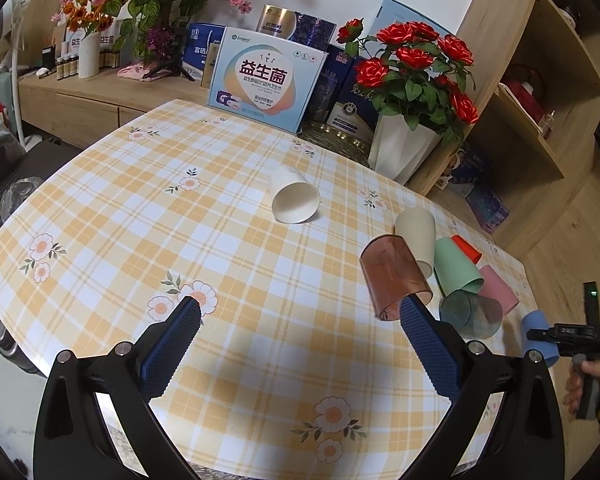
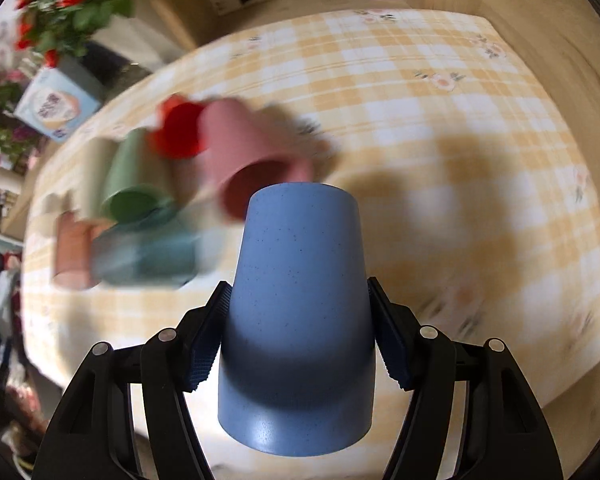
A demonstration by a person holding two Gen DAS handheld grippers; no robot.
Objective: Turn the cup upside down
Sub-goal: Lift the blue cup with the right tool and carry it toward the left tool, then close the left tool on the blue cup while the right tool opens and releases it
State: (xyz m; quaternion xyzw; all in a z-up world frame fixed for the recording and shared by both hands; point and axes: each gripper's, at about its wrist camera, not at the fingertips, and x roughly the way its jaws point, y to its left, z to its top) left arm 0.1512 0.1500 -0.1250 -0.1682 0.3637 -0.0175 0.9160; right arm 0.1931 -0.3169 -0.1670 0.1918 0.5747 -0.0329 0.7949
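Two views show one desk under a yellow-and-white checked cloth with printed flowers. In the left wrist view, boxes stand along the desk's far edge beside a white vase of red roses at the far right corner, with wooden shelving to the right and a low wooden cabinet with more flowers behind. A white cup lies on its side near the middle of the desk, mouth toward the camera. Near the right edge several cups cluster together: a translucent brown cup, a beige one, a green cup, a red one, a pink cup and a grey-blue translucent one. The left gripper has its fingers spread wide over bare cloth, holding nothing. At the right edge the blue cup is partly hidden by the right gripper's black body and the person's hand.

In the right wrist view, the right gripper pinches the blue cup by its sides, both fingers pressed against its wall, wide mouth toward the camera and base pointing away. Whether it touches the desk cannot be told. Beyond it the other cups and the roses are smeared by motion blur.
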